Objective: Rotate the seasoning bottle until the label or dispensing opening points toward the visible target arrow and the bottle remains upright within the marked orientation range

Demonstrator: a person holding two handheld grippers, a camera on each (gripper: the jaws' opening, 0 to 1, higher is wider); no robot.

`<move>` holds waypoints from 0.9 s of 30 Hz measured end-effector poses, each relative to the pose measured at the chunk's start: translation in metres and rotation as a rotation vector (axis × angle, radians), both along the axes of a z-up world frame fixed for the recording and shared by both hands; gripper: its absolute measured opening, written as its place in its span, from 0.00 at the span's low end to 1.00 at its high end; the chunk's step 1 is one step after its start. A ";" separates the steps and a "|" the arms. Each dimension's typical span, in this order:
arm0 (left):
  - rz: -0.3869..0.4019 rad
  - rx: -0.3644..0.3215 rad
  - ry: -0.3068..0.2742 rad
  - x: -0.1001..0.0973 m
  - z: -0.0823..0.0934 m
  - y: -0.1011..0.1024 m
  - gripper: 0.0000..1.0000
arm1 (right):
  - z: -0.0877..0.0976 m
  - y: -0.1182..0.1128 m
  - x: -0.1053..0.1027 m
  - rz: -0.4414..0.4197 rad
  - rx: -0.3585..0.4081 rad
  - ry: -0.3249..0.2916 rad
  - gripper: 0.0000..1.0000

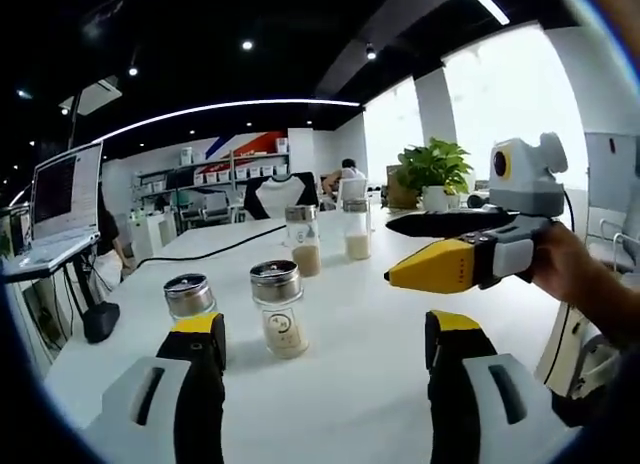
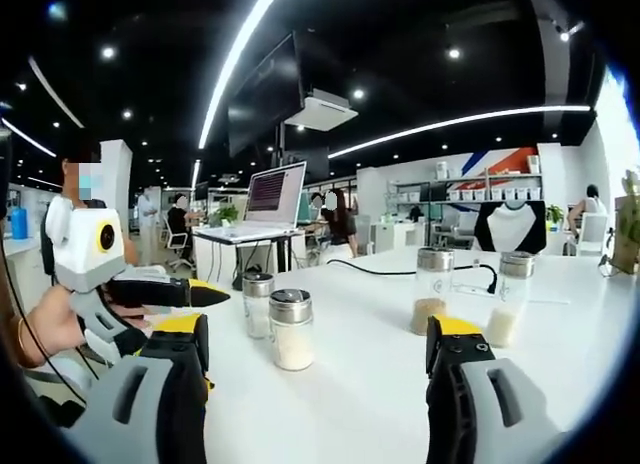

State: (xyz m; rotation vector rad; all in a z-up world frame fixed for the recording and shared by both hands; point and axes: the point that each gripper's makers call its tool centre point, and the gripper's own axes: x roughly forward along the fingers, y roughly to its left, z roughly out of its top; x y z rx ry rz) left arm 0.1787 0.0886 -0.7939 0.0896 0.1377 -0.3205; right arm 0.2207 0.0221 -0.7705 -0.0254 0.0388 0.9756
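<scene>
Four clear glass seasoning bottles with metal lids (image 1: 277,308) stand upright on the white table (image 1: 360,384). The left gripper (image 1: 325,374) and the right gripper (image 2: 315,384) have jaws wide apart, holding nothing.

No lettering can be read anywhere in either view. In the left gripper view, the nearest seasoning bottle (image 1: 278,308) on the worktop (image 1: 350,384) carries a small round mark on its glass, too small and blurred to make out. The laptop (image 1: 62,199) screen shows lines of pale text on a dark ground, illegible. In the right gripper view, the same laptop (image 2: 272,202) screen again shows rows of tiny text that cannot be read. The boxes (image 2: 495,194) on the far shelf bear no legible labels.
</scene>
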 end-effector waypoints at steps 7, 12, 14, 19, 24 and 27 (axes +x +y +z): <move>-0.013 -0.003 -0.020 0.008 0.010 -0.006 0.86 | -0.001 -0.009 -0.001 -0.016 0.002 0.002 0.91; -0.027 -0.002 -0.025 0.012 0.012 -0.012 0.86 | 0.001 -0.021 0.000 -0.039 0.011 -0.001 0.91; -0.030 0.006 -0.020 0.014 0.011 -0.014 0.86 | 0.002 -0.027 0.001 -0.046 0.015 0.000 0.91; -0.034 0.015 -0.026 0.016 0.014 -0.015 0.86 | 0.004 -0.040 0.004 -0.071 0.018 0.004 0.91; -0.035 0.014 -0.029 0.023 0.019 -0.016 0.86 | 0.005 -0.051 0.006 -0.084 0.001 0.001 0.91; -0.040 0.006 -0.034 0.028 0.024 -0.018 0.86 | 0.007 -0.057 0.008 -0.094 0.000 0.000 0.90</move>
